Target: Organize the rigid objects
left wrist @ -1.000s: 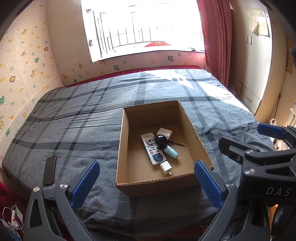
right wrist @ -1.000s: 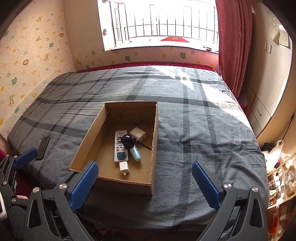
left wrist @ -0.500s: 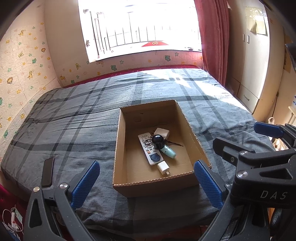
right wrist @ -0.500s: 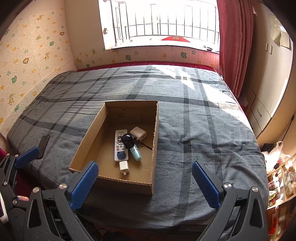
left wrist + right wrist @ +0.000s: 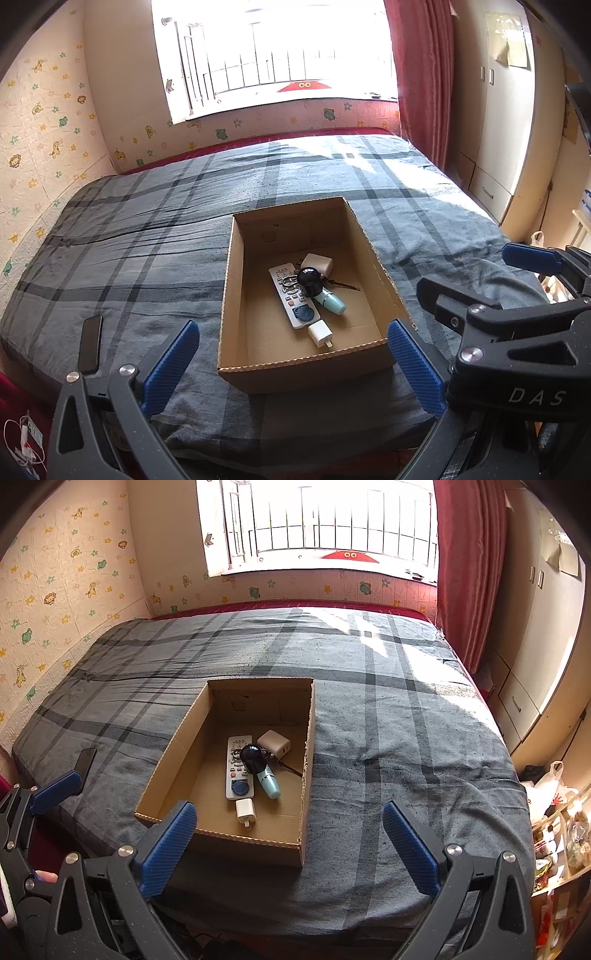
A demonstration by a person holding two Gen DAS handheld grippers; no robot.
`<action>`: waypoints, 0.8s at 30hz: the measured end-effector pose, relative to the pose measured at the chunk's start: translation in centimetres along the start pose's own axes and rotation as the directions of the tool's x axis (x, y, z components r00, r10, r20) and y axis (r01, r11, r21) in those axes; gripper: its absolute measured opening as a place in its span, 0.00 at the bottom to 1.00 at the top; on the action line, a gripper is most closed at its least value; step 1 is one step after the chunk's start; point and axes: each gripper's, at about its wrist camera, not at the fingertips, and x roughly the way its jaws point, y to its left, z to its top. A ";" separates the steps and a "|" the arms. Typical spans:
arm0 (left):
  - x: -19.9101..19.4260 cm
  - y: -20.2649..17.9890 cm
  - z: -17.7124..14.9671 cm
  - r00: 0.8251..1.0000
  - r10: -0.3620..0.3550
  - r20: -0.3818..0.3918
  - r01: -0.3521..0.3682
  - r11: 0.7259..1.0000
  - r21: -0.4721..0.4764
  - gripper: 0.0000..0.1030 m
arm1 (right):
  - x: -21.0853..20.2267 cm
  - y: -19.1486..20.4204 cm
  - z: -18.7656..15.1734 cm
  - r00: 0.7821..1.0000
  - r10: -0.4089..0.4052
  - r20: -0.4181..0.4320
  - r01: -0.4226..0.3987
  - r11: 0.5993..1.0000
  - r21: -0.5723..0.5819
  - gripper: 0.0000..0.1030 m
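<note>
A remote (image 5: pixel 293 297), two chargers, keys and a small bottle are already collected in the cardboard box (image 5: pixel 226 295) on the bed (image 5: pixel 147 236). One phone (image 5: pixel 90 343) is left outside, near the bed's left edge. Both the left tool (image 5: pixel 291 363) and right tool (image 5: pixel 290 843) are held wide open and empty, short of the box.

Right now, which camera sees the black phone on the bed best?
The left wrist view: the phone lies whole and unblocked near the bed's edge. In the right wrist view the phone looks smaller, with the left gripper's blue finger covering its near end.
</note>
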 end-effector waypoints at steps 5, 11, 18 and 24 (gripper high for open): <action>0.2 -0.2 -0.1 1.000 -0.005 -0.005 0.005 1.000 0.006 1.00 | 0.4 -0.3 -0.1 1.000 -0.005 -0.008 0.005 1.000 0.002 1.00; 0.4 -0.2 -0.1 1.000 -0.006 -0.008 0.006 1.000 0.006 1.00 | 0.5 -0.5 -0.2 1.000 -0.003 -0.009 0.003 1.000 0.000 1.00; 0.7 -0.3 -0.1 1.000 -0.014 -0.011 0.014 1.000 0.009 1.00 | 0.5 -0.5 -0.2 1.000 -0.004 0.000 0.004 1.000 -0.010 1.00; 1.3 -0.4 0.2 1.000 -0.026 -0.014 0.026 1.000 0.006 1.00 | 0.7 -0.6 0.0 1.000 -0.008 0.006 0.009 1.000 -0.018 1.00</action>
